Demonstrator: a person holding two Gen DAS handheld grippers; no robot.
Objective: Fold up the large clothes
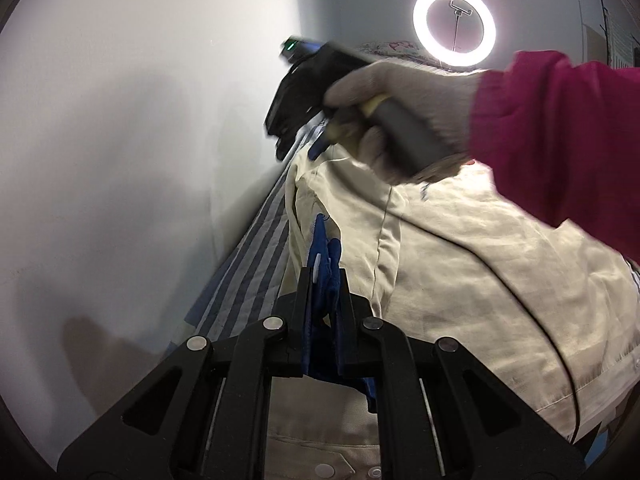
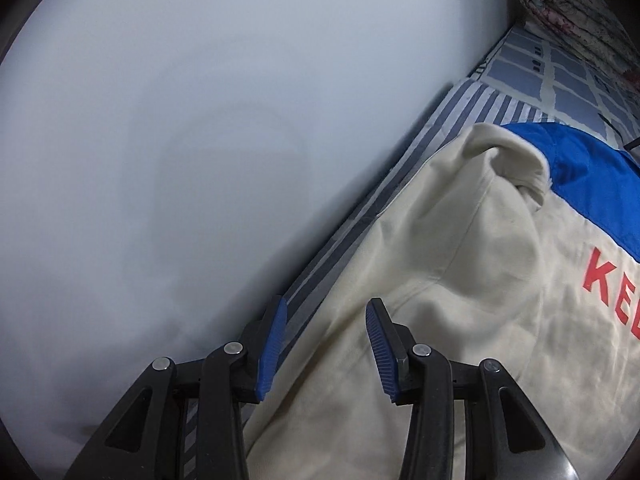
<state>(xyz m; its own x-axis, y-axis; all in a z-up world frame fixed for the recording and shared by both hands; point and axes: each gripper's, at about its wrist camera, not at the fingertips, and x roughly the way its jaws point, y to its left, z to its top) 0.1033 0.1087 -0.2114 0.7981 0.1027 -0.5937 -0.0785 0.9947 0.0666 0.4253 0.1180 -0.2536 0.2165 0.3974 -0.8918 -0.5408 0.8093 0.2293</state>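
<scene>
Fold is partway by my read. The cream jacket (image 2: pixel 460 280) lies bunched on the bed, one sleeve or flap already doubled over the body, so some folding looks done. It isn't a flat, squared packet yet. Final folds and smoothing look outstanding.

Left gripper (image 1: pixel 323 264): jaws closed together, clamped on a bit of the jacket's blue trim (image 1: pixel 320 304), which is pinched between them and runs back under the linkage. Cream cloth spreads ahead and to the right of those jaws.

Right gripper (image 2: pixel 326 344): jaws apart, nothing between them. Jacket edge sits directly under the gap and ahead-right of it. The blue yoke panel (image 2: pixel 592 184) and red lettering (image 2: pixel 612 292) are farther ahead-right, well apart from the tips. From the left wrist view the same tool is up ahead, held in a gloved hand (image 1: pixel 400 92) with a magenta sleeve (image 1: pixel 560 136), motion-blurred.

Surface: bed with a blue-and-white striped sheet (image 2: pixel 360 216), visible as a strip just left of both jaw sets, between jacket and wall. Checked bedding (image 2: pixel 560 80) farther ahead, rolled floral quilt (image 2: pixel 576 12) beyond that.

Room: plain white wall (image 2: pixel 160 160) tight against the bed on the left. A lit ring light (image 1: pixel 454 25) on a stand is far ahead of the left jaws. A thin black cable (image 1: pixel 532 312) crosses the jacket.
</scene>
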